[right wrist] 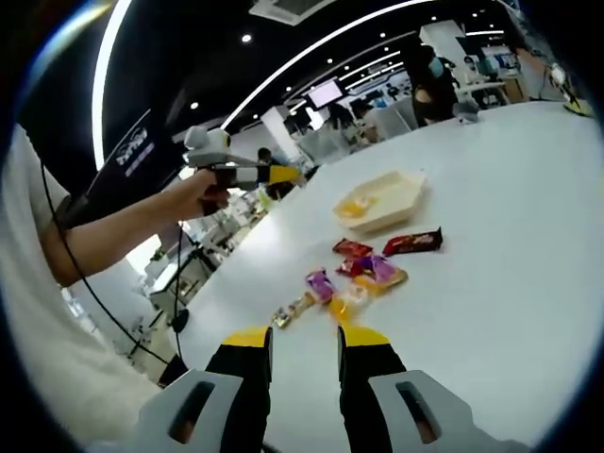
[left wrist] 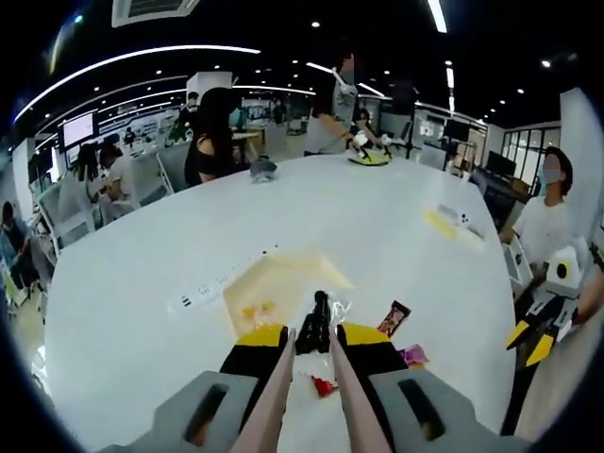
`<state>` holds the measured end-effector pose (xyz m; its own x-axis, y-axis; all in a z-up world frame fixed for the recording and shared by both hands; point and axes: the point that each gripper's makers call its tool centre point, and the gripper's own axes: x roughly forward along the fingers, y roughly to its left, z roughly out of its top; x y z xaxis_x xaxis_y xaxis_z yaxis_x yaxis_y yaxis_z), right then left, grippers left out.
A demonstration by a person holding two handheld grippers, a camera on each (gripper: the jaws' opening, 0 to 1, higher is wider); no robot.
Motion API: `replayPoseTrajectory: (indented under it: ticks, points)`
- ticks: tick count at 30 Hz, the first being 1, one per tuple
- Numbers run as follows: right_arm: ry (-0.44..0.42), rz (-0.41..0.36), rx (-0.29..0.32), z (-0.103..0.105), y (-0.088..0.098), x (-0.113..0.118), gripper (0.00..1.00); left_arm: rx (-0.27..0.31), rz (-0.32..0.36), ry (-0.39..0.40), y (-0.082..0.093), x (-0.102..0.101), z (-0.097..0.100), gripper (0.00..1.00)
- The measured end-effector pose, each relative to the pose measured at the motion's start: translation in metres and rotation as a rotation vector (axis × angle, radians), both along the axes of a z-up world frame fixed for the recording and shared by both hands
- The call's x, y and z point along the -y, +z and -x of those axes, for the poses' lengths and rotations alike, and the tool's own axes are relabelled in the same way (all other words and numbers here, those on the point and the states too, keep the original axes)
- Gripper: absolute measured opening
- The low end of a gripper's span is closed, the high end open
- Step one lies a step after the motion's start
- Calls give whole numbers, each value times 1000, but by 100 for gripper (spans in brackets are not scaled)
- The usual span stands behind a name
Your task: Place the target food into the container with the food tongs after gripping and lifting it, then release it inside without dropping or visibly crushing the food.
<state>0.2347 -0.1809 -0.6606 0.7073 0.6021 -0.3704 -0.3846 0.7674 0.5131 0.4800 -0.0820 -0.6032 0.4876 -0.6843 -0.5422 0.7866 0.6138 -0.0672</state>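
My left gripper [left wrist: 313,336] is shut on the food tongs [left wrist: 319,321]. Their pale arms run up between the yellow-tipped jaws, and the black tips meet just short of the container [left wrist: 283,281]. That container is a shallow beige tray with yellow food [left wrist: 255,310] inside. Whether the tong tips hold anything I cannot tell. Wrapped snacks lie around: a dark red packet [left wrist: 394,318], a pink one [left wrist: 412,356] and a red one [left wrist: 324,385]. My right gripper [right wrist: 305,340] stands open above the table, short of the snack pile [right wrist: 363,274]. The tray [right wrist: 382,200] lies beyond, and a hand holds up the left gripper [right wrist: 283,174].
The large white table [left wrist: 377,217] stretches away. A person in white [left wrist: 545,219] sits at its right edge and several people stand or sit at its far end. Paper labels [left wrist: 203,293] lie left of the tray, and small items [left wrist: 451,222] sit toward the right.
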Motion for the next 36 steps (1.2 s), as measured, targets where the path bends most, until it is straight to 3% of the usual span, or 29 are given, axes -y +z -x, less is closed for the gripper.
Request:
replayPoseTrajectory:
  ticks: [20, 36]
  points:
    - [-21, 19, 8, -5, -4, 7, 27, 29, -14, -20, -10, 11, -22, 18]
    - [-69, -9, 3, 0, -7, 21, 27, 14, -45, 33, -28, 23, -43, 18]
